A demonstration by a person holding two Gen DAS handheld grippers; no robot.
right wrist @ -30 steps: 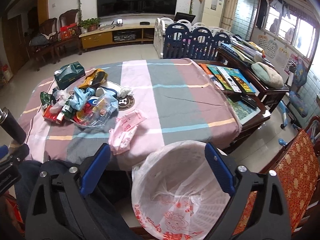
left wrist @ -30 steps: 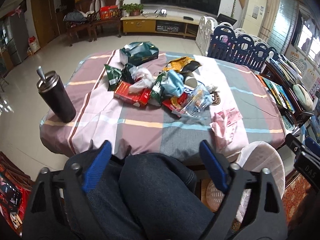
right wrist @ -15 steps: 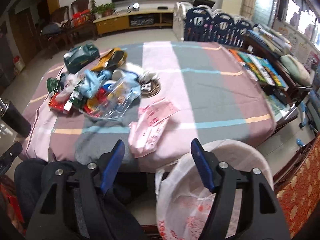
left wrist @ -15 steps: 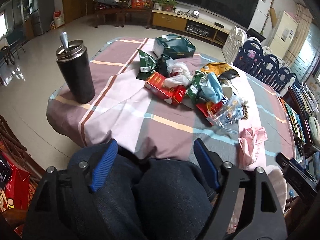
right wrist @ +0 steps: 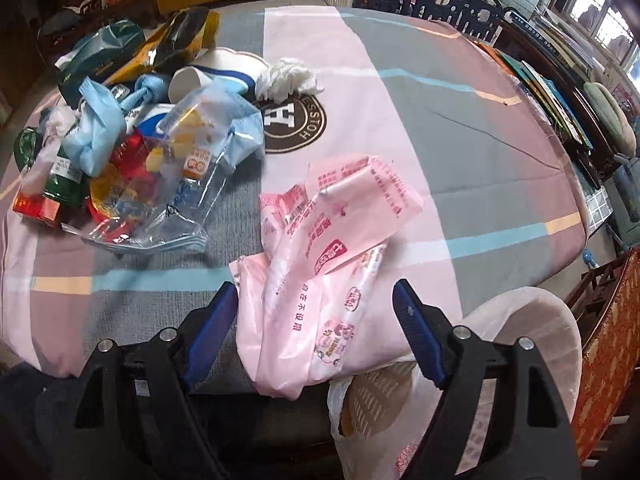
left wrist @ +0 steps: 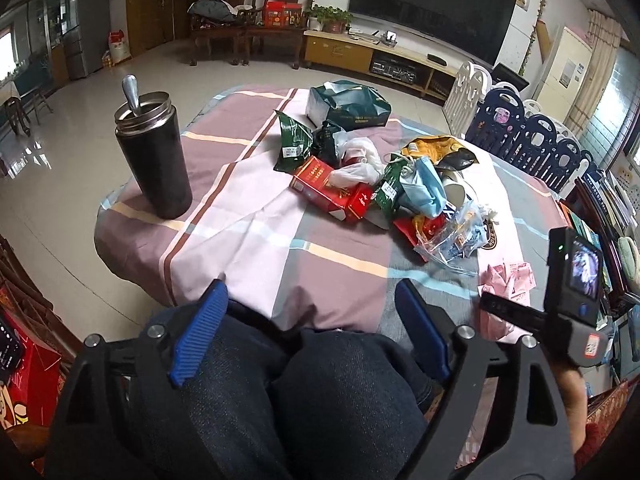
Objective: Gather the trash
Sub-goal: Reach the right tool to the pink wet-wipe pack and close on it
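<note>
Right gripper (right wrist: 314, 312) sits low at the table edge, jaws spread wide either side of the pink plastic bag (right wrist: 328, 248), not gripping it. Left gripper (left wrist: 312, 320) hangs over the knees (left wrist: 280, 392), wide open too, trash pile (left wrist: 376, 184) mid-table ahead

Matt woven cloth (right wrist: 460, 128), striped and lightly creased, covers the bench. The pink bag (right wrist: 332, 248) at its near edge is thin, soft plastic with a dull sheen; the clear bag (right wrist: 180, 200) beside it is glossy, crinkled film. The red box (left wrist: 332, 192) looks like glossy card. The tumbler (left wrist: 154, 160) at the left edge has a matt black body and brushed metal rim. The fingers (right wrist: 416, 332) carry ribbed blue rubbery pads on matt black plastic. The bin (right wrist: 532, 332) is white plastic lined with thin translucent film.
</note>
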